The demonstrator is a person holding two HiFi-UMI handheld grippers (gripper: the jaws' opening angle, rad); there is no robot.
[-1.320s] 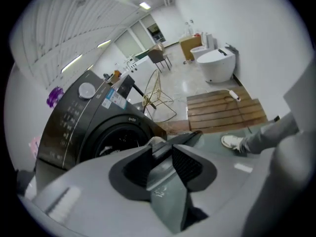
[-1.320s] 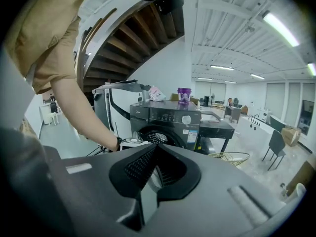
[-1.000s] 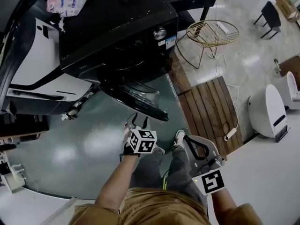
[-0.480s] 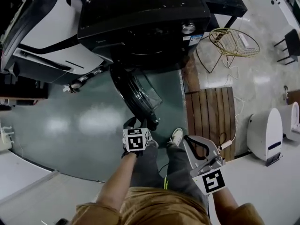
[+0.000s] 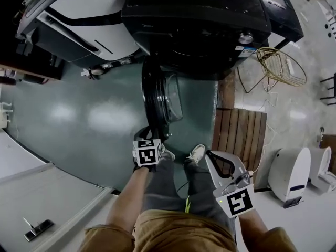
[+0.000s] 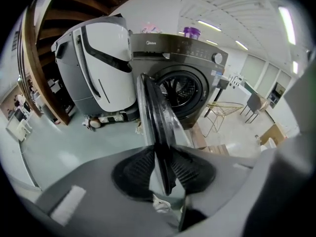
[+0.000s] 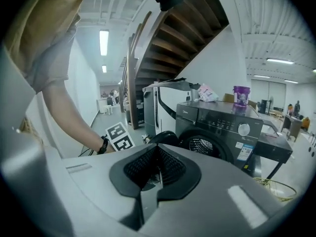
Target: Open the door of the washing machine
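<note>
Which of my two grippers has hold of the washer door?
The left gripper: its jaws have just been closing on the rim of the round black washing-machine door, which stands between them. The right gripper is away from it, jaws together, empty.

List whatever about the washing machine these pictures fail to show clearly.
- Drum interior: in the left gripper view it is dark and partly covered by the edge-on door; in the head view it is hidden beneath the top of the washing machine.
- Front sticker: in the right gripper view, its print is too small to read.
- Control panel markings: in the right gripper view, too small to read.
</note>
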